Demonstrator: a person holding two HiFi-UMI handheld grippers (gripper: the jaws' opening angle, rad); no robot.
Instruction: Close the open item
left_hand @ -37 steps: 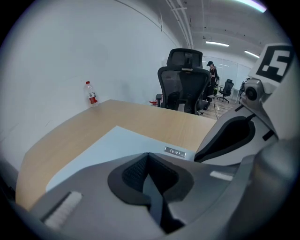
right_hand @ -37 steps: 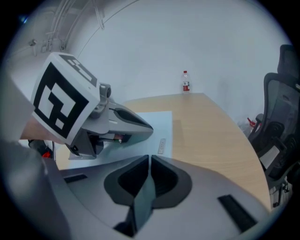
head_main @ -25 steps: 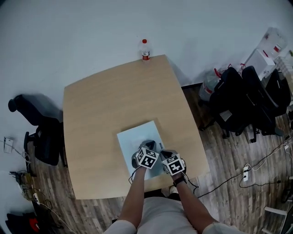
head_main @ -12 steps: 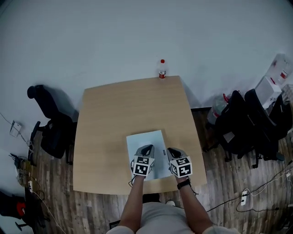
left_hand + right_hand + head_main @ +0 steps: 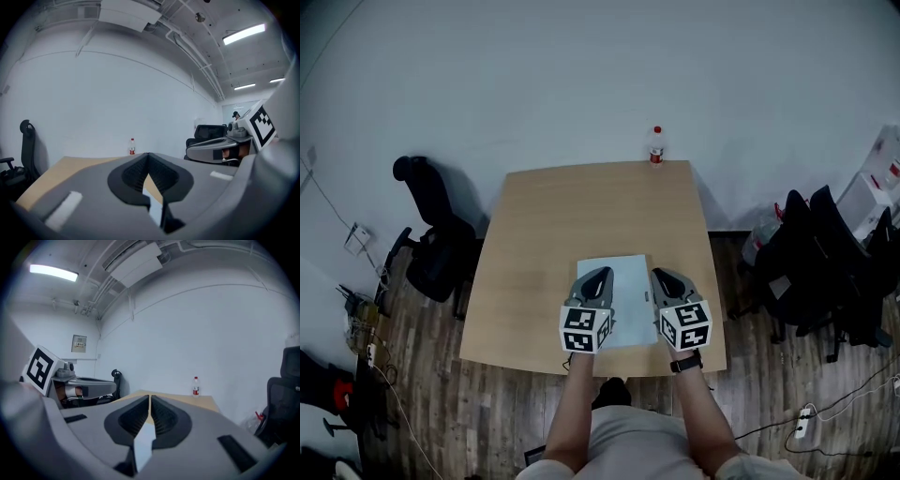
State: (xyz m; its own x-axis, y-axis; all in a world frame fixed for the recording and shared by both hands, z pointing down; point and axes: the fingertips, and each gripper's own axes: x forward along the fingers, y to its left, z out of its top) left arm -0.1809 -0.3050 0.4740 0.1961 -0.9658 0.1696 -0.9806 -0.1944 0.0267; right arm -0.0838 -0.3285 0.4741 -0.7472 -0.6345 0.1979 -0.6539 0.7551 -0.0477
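Observation:
A thin pale blue-white flat item (image 5: 623, 298), laptop-like, lies flat on the wooden table (image 5: 572, 216) near its front edge; no lid stands up from it. My left gripper (image 5: 601, 274) hovers over the item's left edge, jaws pressed together with nothing between them. My right gripper (image 5: 658, 274) hangs at the item's right edge, also shut and empty. In the left gripper view the jaws (image 5: 147, 155) meet and a pale strip of the item shows below them. The right gripper view shows the same closed jaws (image 5: 150, 397).
A small bottle with a red label (image 5: 656, 145) stands at the table's far edge. A black office chair (image 5: 431, 253) sits left of the table. More black chairs and bags (image 5: 825, 272) crowd the right. Cables lie on the wood floor.
The two grippers were close together over the item's near part; they have since spread apart to its left and right edges. The head view has shifted as well.

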